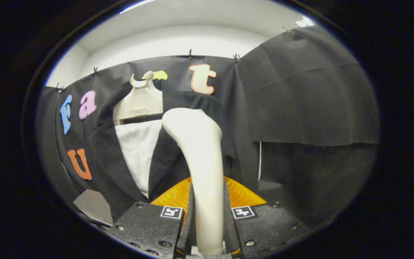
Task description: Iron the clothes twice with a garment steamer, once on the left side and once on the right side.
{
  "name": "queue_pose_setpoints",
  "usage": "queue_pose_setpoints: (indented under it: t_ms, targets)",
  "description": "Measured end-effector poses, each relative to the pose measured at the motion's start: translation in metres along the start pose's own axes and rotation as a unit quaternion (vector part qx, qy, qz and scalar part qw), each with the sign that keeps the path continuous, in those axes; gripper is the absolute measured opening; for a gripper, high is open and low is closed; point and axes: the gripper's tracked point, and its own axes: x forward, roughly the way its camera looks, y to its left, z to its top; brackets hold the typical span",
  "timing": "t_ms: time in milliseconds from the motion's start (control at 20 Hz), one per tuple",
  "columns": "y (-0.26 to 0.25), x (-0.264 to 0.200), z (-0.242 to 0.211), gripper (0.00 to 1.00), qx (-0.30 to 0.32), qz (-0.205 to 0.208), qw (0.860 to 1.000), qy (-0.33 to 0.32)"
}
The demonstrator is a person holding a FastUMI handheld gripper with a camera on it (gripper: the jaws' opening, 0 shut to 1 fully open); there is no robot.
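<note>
My gripper (207, 210) is shut on the handle of a cream-white garment steamer (199, 158), which rises from between the fingers with its head pointing at the clothes. Just beyond it hangs a dark jacket (113, 162) over a white shirt (138, 151), both on a cream hanger (140, 102). The steamer's head sits against the jacket's right front panel (167, 158), near the lapel. The steamer hides part of that panel, so whether they touch I cannot tell.
Black cloth (307, 97) forms the booth's wall behind and to the right of the clothes. A pale flat surface (92, 205) shows low on the left, beside the jacket's hem. White wall and ceiling rise above the cloth.
</note>
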Motion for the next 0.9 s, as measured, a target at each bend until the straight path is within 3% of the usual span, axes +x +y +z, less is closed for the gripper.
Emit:
queue_pose_setpoints:
  t_ms: [550, 900]
  targets:
    - [0.015, 0.007, -0.051, 0.37, -0.034, -0.010, 0.999, 0.027]
    - [0.017, 0.000, -0.106, 0.37, -0.053, -0.018, 0.997, 0.051]
